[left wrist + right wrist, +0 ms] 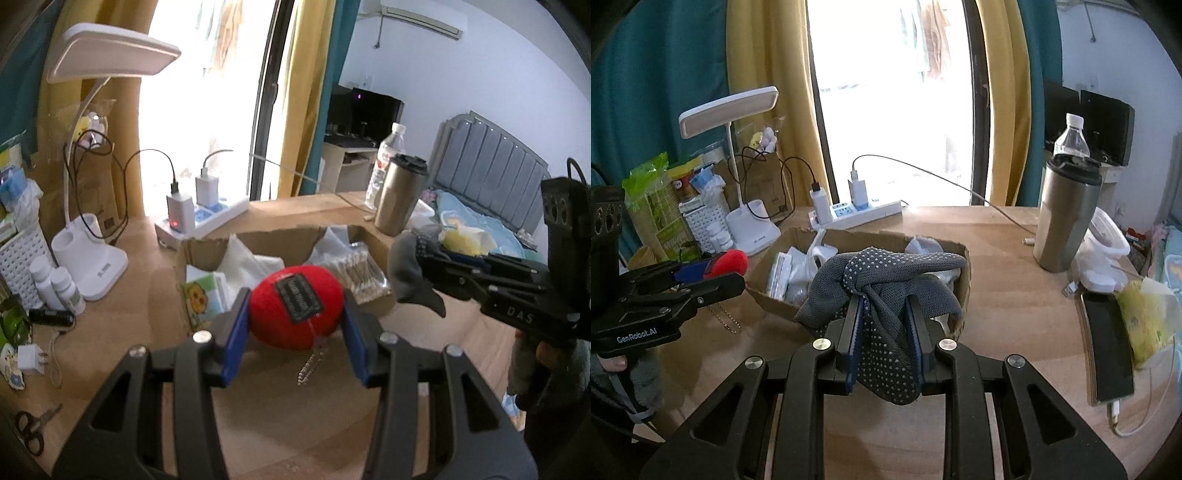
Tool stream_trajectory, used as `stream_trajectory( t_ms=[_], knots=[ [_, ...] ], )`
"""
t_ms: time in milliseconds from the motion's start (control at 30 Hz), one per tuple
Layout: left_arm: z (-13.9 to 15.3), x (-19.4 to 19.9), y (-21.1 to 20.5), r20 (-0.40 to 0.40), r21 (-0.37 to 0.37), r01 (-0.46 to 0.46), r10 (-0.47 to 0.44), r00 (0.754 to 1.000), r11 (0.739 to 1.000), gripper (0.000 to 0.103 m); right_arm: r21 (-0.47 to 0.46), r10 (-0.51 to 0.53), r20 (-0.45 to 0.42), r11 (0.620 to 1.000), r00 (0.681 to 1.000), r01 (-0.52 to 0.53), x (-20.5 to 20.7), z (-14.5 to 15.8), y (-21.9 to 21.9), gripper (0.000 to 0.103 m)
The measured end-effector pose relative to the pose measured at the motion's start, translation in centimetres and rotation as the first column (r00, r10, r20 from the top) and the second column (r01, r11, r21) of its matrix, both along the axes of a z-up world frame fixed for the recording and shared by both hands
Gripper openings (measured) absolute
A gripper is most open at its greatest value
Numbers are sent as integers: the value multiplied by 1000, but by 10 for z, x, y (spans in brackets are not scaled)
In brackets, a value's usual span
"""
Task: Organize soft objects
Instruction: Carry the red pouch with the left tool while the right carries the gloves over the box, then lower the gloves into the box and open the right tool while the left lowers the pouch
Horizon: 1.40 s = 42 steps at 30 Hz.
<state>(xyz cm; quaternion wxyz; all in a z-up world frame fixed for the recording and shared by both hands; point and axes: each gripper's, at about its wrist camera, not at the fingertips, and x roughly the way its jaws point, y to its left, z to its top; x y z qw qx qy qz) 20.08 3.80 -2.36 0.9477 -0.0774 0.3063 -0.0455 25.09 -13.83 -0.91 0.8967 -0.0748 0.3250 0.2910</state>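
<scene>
- Left gripper (295,325) was clamped on round red plush toy (295,310), held above the desk just before the open cardboard box (255,240).
- Right gripper (886,332) pinched grey dotted knit glove (886,291) over the box.
- Step looked like carry-to-box; next move probably needs lowering, then release.

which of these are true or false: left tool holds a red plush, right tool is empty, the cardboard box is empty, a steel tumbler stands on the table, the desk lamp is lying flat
1. The left tool holds a red plush. True.
2. The right tool is empty. False: it is shut on a grey dotted cloth.
3. The cardboard box is empty. False: it holds white bags and packets.
4. A steel tumbler stands upright on the table. True.
5. The desk lamp is lying flat. False: it stands upright on its white base.
</scene>
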Motion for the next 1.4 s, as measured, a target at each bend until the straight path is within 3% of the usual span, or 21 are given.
stream_trajectory(
  t_ms=[633, 1400],
  knots=[
    [6, 29, 22, 32, -2, -10, 10, 999, 1000, 48, -2, 34, -10, 999, 999, -34, 44, -2, 27, 24],
    [-19, 66, 46, -8, -44, -32, 32, 999, 999, 48, -32, 64, -78, 997, 995, -67, 94, -35, 68, 25]
  ],
)
